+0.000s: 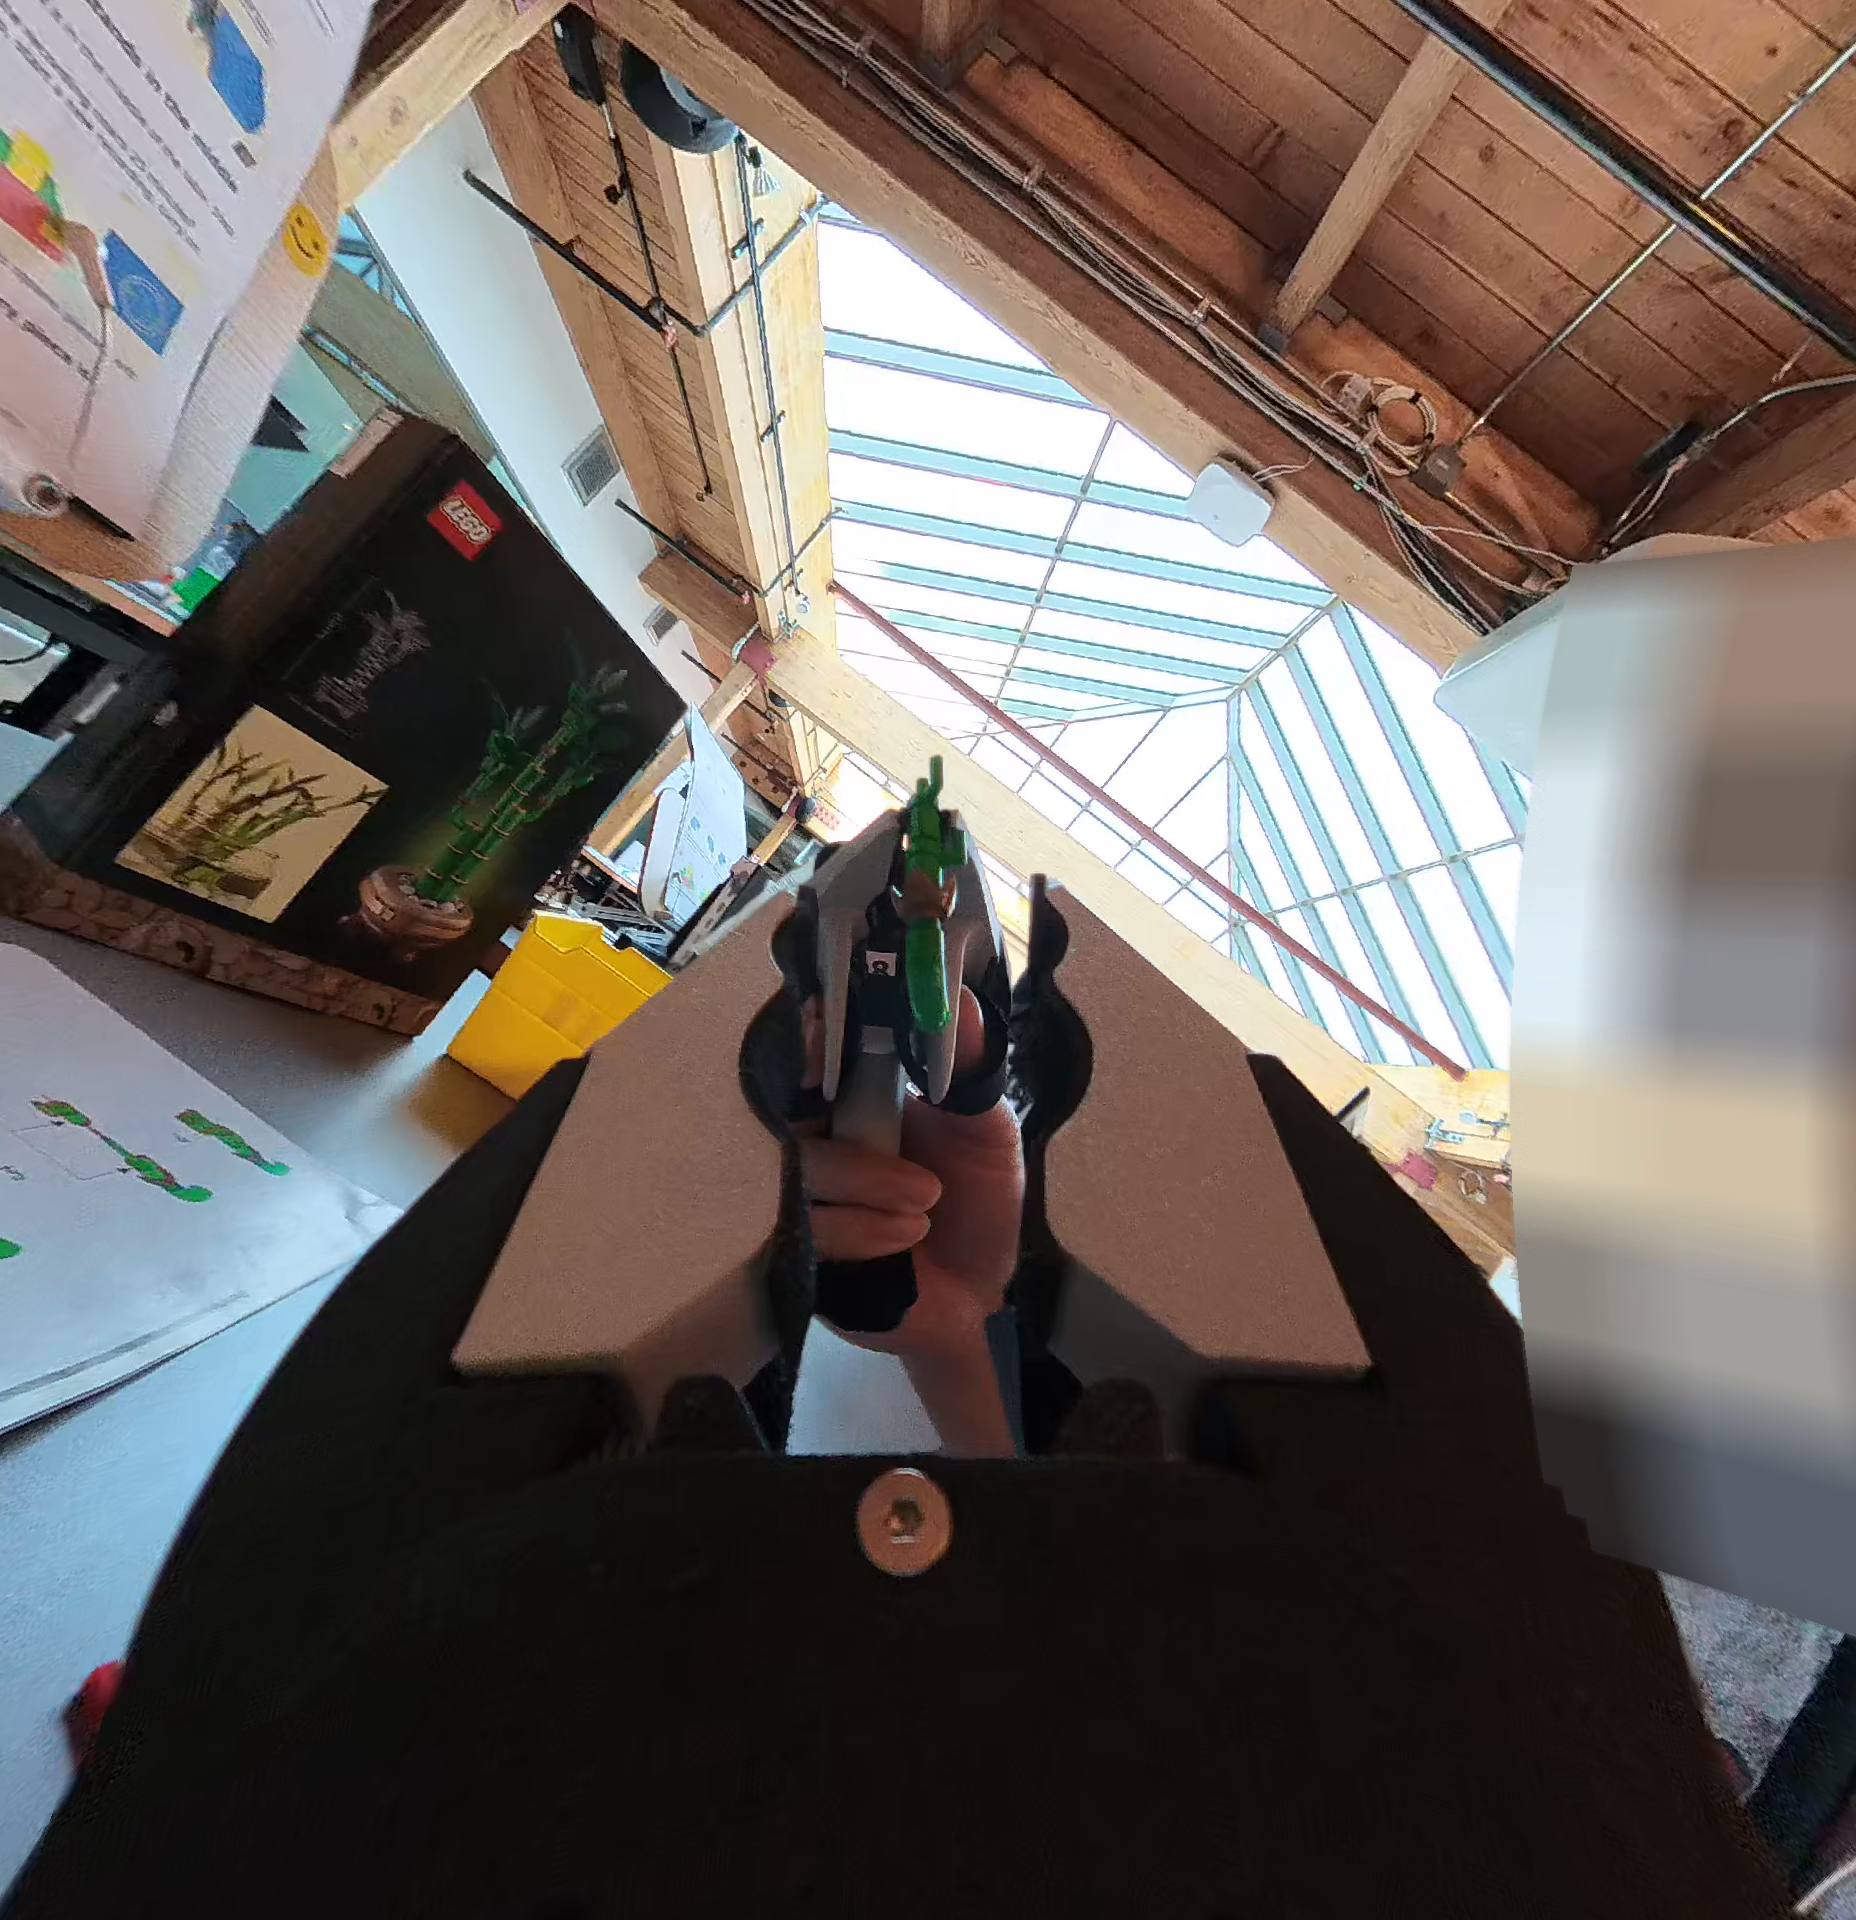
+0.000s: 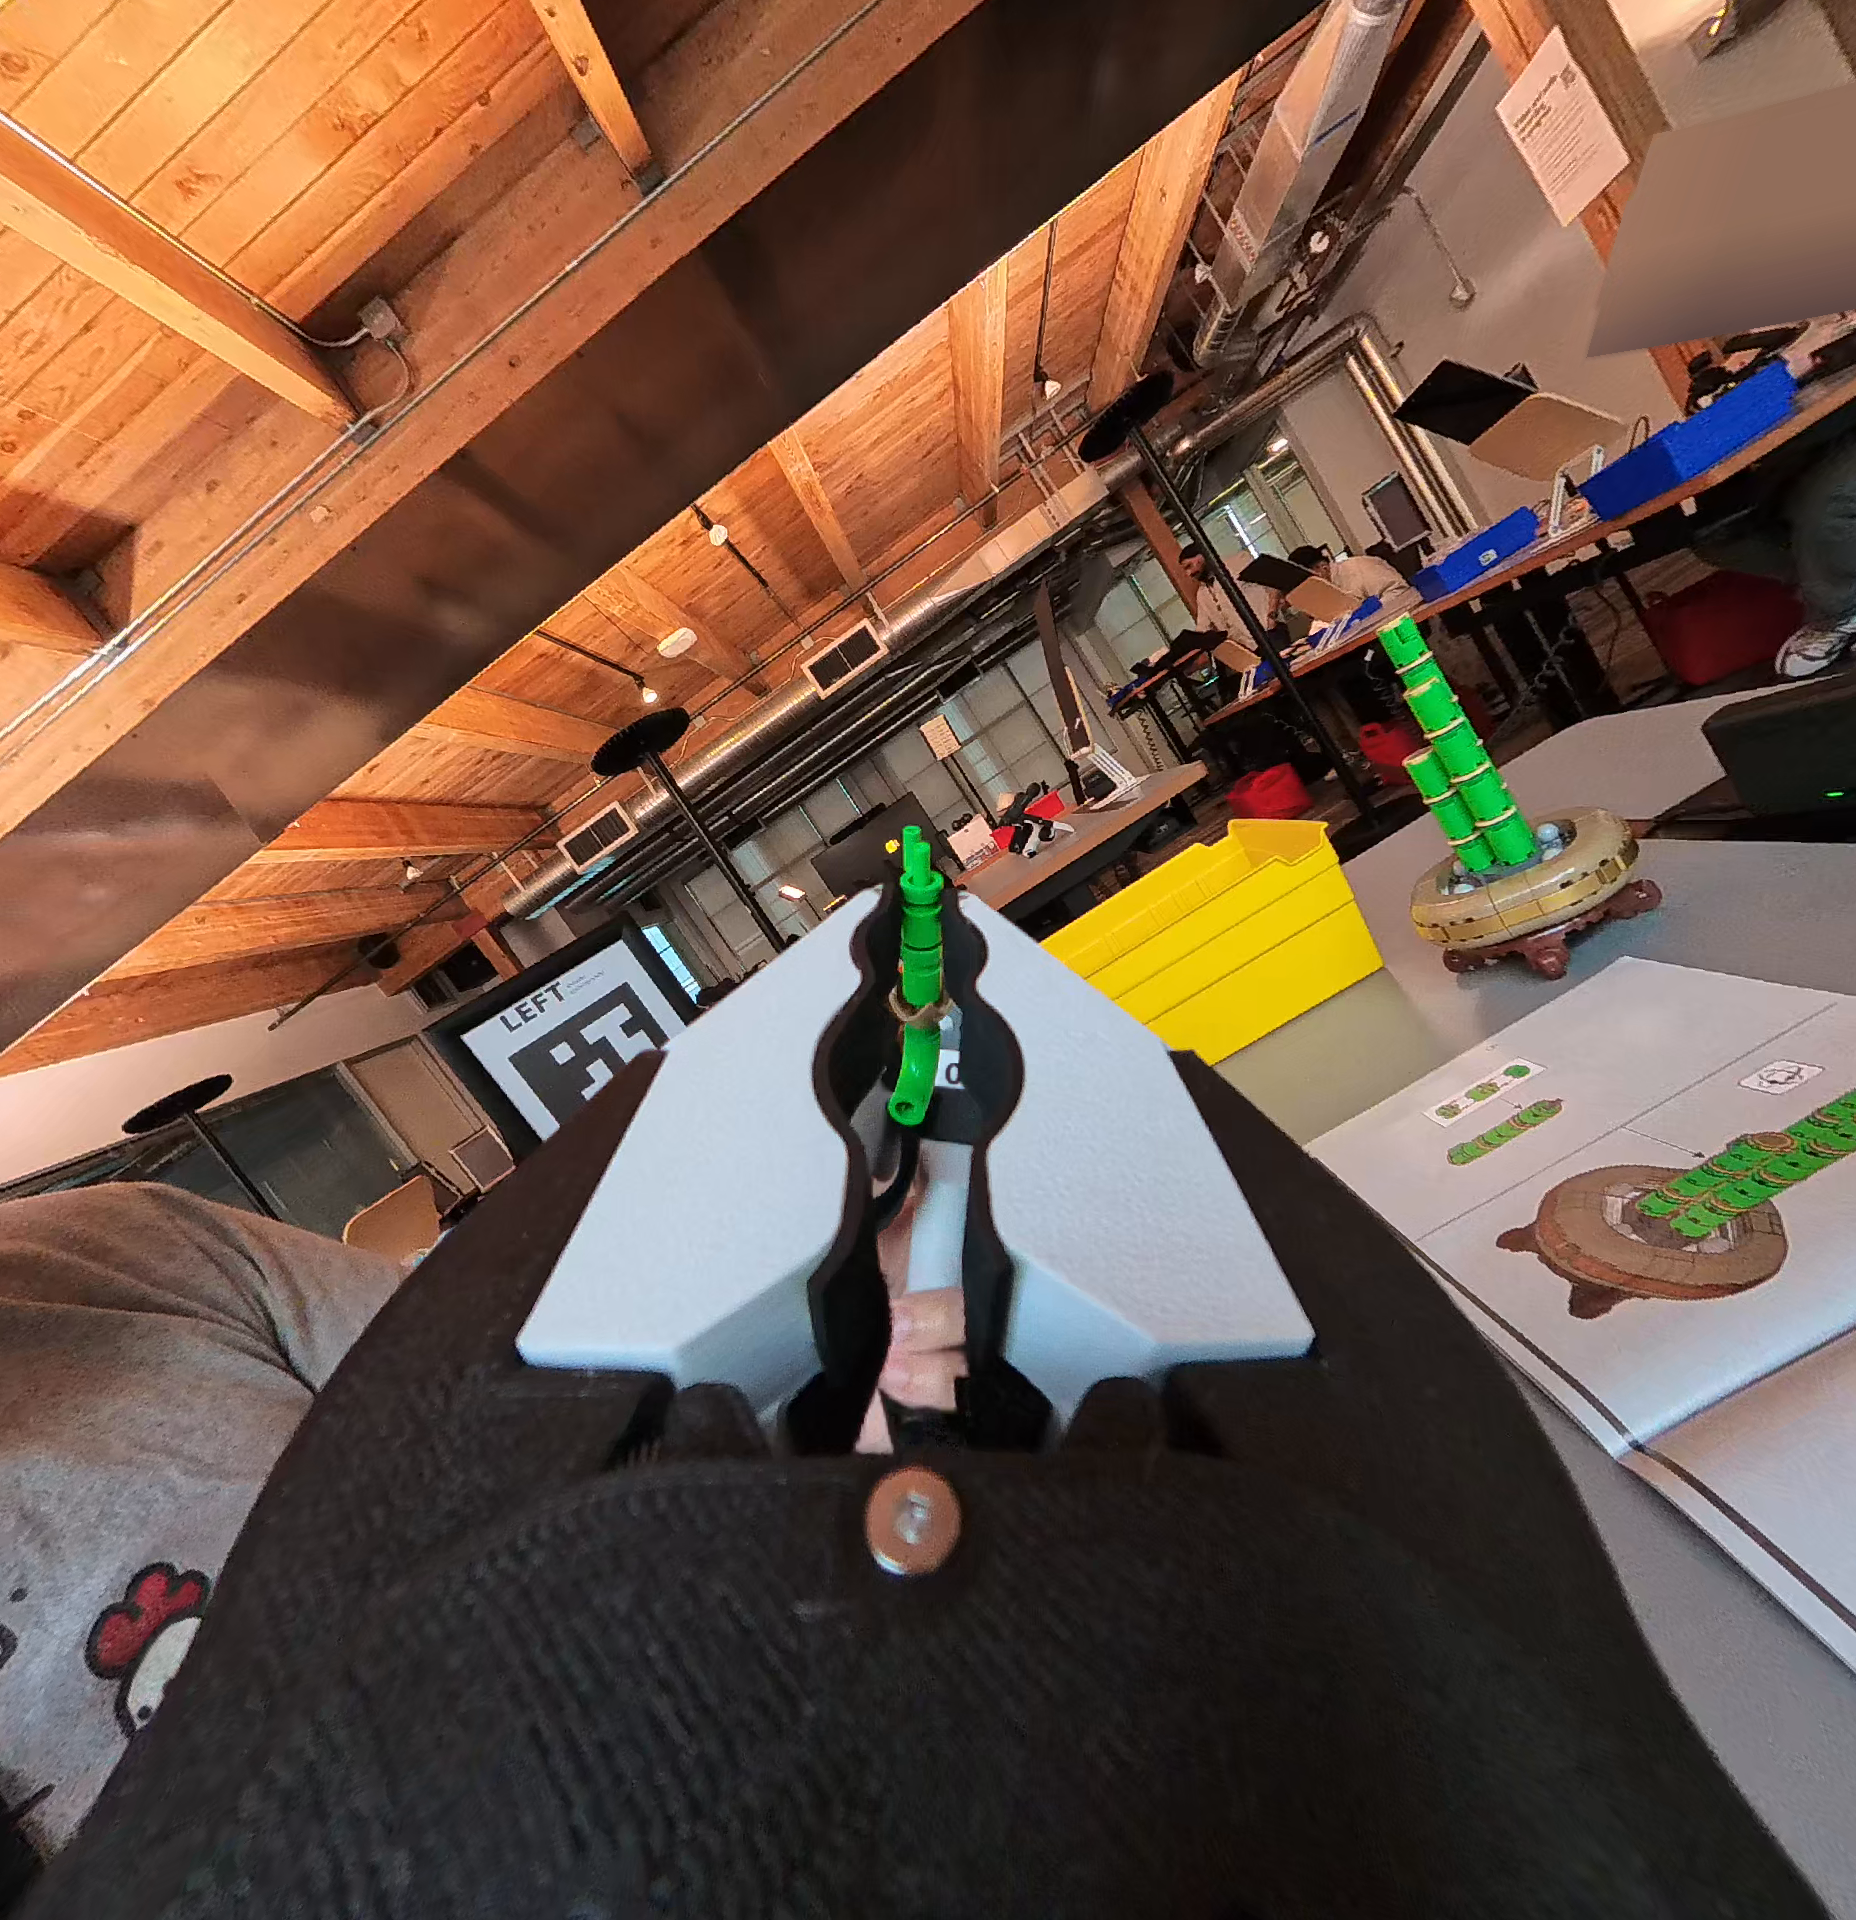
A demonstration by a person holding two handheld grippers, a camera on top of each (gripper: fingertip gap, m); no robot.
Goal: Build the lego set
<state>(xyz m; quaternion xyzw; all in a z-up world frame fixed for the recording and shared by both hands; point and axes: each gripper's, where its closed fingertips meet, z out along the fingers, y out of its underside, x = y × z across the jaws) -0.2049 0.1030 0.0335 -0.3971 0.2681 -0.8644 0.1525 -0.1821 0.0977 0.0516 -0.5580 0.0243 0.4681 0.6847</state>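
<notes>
1. Both grippers were tipped up toward the timber ceiling, facing each other nose to nose.
2. The right gripper point(image 2: 919, 961) had its 2 fingers pressed together on a slim green stem piece point(image 2: 916, 977), which stood up between the tips with a tan ring around its middle and a curved end hanging below the pinch.
3. From the left wrist view, that same green stem piece point(image 1: 929, 914) showed in the far gripper's tips, right in front of the camera.
4. The left gripper point(image 1: 908, 997) had its fingers set apart, a clear gap between them, and nothing gripped; how near they sat to the stem was hard to judge from this angle.
5. A hand point(image 1: 919, 1216) was wrapped around the handle of the far gripper, seen through that gap.
6. Out on the grey surface point(image 2: 1589, 769) stood the partly built bamboo model point(image 2: 1495, 821): green stalks rising from a round tan base on a dark stand.
7. A yellow bin point(image 2: 1225, 935) sat near it, and the open instruction booklet point(image 2: 1589, 1278) lay flat in front.
8. The black set box point(image 1: 363, 727) stood upright beyond the booklet in the left wrist view.
</notes>
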